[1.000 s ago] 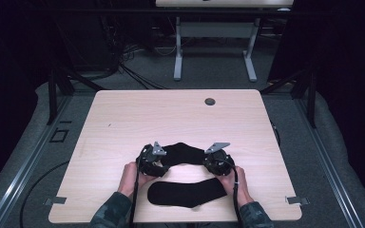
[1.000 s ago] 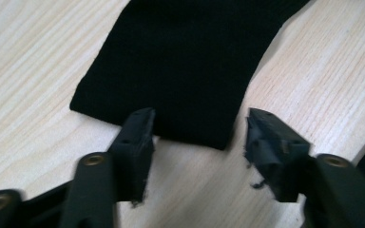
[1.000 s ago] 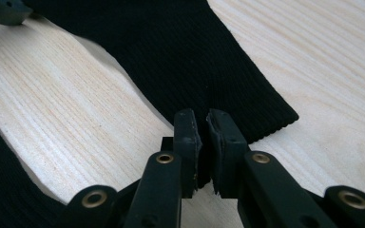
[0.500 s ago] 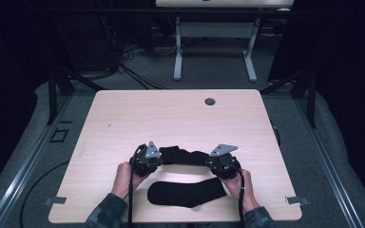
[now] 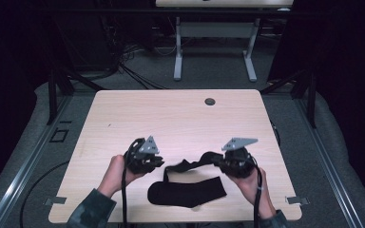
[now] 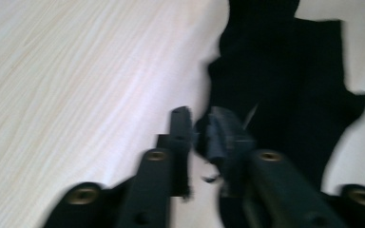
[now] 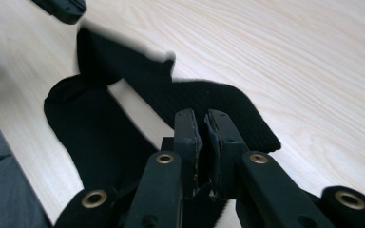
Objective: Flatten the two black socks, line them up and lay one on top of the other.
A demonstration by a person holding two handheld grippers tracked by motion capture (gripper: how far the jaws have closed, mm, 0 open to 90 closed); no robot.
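I am at a pale wood-grain bench (image 5: pixel 180 118) with a gripper in each hand. Near the front edge lies a flat black knitted sock (image 5: pixel 187 192), stretched sideways between my two forearms. A second black sock (image 5: pixel 195 164) runs as a narrow, sagging band just behind it, from my right gripper (image 5: pixel 218 164) leftward toward my left gripper (image 5: pixel 160 161).

In the right gripper view my jaws are pressed together with the ribbed end of the second sock (image 7: pixel 204 102) seeming to be pinched between them, the cloth trailing away across the wood. My right hand (image 5: pixel 254 183) holds that gripper slightly raised.

In the left gripper view the picture is blurred; my left gripper (image 6: pixel 197 130) has its jaws a little apart, with only frayed black bits between them, and the dark cloth (image 6: pixel 285 80) lies just beyond the tips. My left hand (image 5: pixel 116 173) rests low over the bench.

A small dark round grommet hole (image 5: pixel 210 101) sits near the far edge.
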